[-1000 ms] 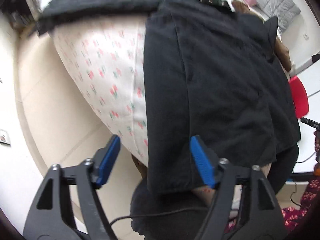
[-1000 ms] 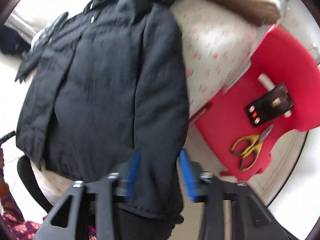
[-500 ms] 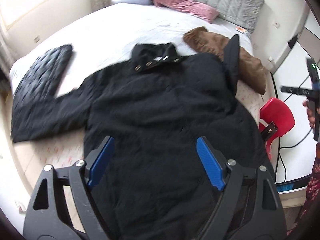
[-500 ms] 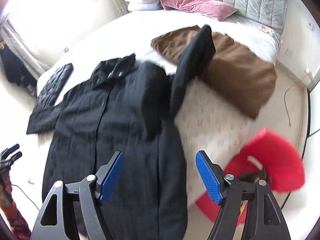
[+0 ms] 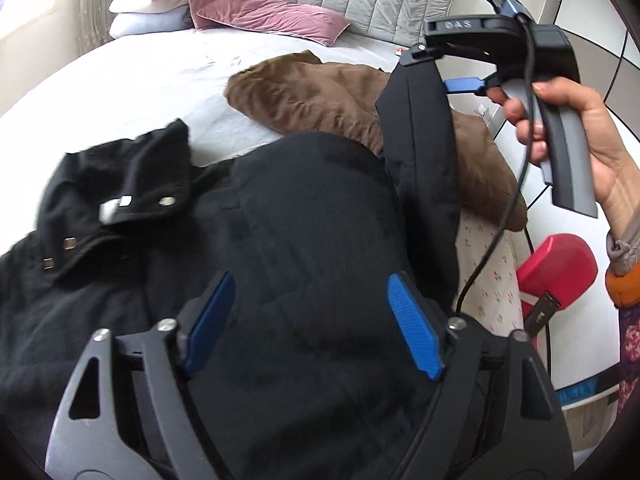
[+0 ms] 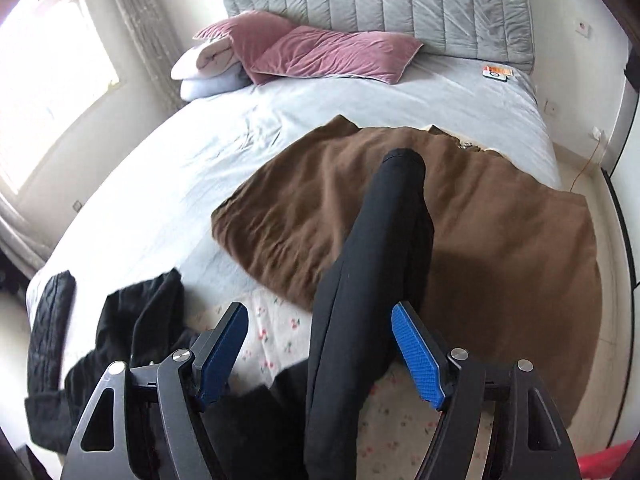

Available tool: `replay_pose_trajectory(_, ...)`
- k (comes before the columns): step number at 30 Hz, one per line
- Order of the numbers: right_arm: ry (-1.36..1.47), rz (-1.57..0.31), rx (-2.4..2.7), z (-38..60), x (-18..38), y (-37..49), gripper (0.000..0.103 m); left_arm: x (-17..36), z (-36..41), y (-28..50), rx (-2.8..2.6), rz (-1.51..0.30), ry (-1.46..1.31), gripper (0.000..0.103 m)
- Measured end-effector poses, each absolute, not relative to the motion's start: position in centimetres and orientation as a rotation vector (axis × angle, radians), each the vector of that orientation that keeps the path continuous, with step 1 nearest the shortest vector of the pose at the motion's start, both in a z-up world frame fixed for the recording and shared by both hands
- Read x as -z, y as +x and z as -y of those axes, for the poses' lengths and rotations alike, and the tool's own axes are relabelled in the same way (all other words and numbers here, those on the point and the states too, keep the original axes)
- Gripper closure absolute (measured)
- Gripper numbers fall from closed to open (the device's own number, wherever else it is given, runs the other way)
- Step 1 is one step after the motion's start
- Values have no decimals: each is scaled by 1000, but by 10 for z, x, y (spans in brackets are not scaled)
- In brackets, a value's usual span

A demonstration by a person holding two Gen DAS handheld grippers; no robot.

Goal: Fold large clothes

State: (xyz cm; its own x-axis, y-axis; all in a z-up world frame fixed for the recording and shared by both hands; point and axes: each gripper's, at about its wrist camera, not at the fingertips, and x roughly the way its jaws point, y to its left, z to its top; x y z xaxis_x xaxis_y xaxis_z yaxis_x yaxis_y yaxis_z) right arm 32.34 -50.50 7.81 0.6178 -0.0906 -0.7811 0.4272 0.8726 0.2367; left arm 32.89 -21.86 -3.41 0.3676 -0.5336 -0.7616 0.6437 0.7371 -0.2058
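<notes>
A large black coat (image 5: 280, 248) lies spread on the bed, collar (image 5: 132, 200) with metal snaps to the left. Its right sleeve (image 6: 384, 248) stretches over a brown garment (image 6: 500, 240). My left gripper (image 5: 312, 320) is open above the coat's chest. My right gripper (image 6: 320, 340) is open, the sleeve lying between its fingers without being pinched. In the left wrist view the right gripper (image 5: 452, 68) hovers at the sleeve's cuff (image 5: 416, 92).
The bed (image 6: 200, 152) has pink pillows (image 6: 320, 52) and a grey headboard (image 6: 380, 0) at the far end. A red stool (image 5: 560, 268) stands by the bed's right side. A small box (image 6: 496, 72) lies near the headboard.
Both grippers rose from the coat's hem at the bed's foot and moved forward over the coat. The right gripper opened and now sits over the right sleeve.
</notes>
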Motion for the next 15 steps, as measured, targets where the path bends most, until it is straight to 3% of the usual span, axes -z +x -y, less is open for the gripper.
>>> replay_pose_trajectory(2, 449, -830, 324, 517, -61, 337, 29, 52, 229, 338, 781, -940, 90, 37)
replay_pose_trajectory(3, 449, -824, 324, 520, -54, 341, 38, 59, 233, 342, 789, -950, 61, 44)
replay_pose_trajectory(4, 439, -826, 316, 523, -49, 343, 50, 64, 235, 345, 793, -958, 34, 49)
replay_pose_trajectory(5, 414, -833, 314, 524, -46, 344, 84, 69, 237, 348, 794, -965, 3, 51)
replay_pose_trajectory(6, 393, -829, 322, 525, -47, 340, 92, 71, 239, 349, 792, -968, -23, 54)
replay_pose_trajectory(12, 165, -631, 434, 549, -114, 258, 95, 66, 252, 345, 805, -912, -100, 59)
replay_pose_trajectory(15, 56, -595, 545, 578, -122, 211, 95, 71, 264, 341, 841, -923, -107, 59)
